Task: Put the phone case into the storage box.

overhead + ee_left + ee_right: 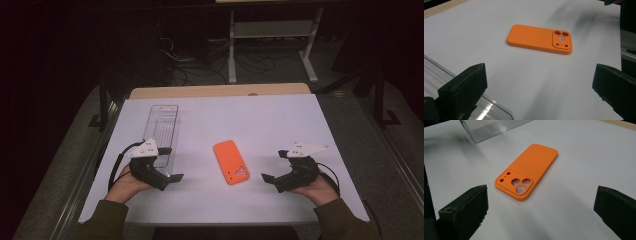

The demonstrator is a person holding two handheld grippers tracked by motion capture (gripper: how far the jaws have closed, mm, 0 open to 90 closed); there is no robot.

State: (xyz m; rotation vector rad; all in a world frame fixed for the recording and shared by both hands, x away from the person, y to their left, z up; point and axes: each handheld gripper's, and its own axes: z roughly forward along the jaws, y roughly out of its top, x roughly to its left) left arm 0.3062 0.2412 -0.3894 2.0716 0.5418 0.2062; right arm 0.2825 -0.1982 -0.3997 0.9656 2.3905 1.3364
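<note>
An orange phone case (232,161) lies back up in the middle of the white table (265,120), camera cut-outs toward the near edge. It also lies ahead of the jaws in the left gripper view (540,39) and in the right gripper view (527,171). A clear plastic box (161,132) stands at the left. My left gripper (171,164) is open beside the box's near end, jaws pointing right toward the case, nothing between them. My right gripper (274,165) is open to the right of the case, jaws pointing left, also empty.
The clear plastic box's edge (454,82) runs under the left jaw in the left gripper view, and its end (491,126) sits beyond the case in the right gripper view. A wooden strip (220,91) borders the table's far edge. Desk legs and cables (270,45) stand beyond on the dark floor.
</note>
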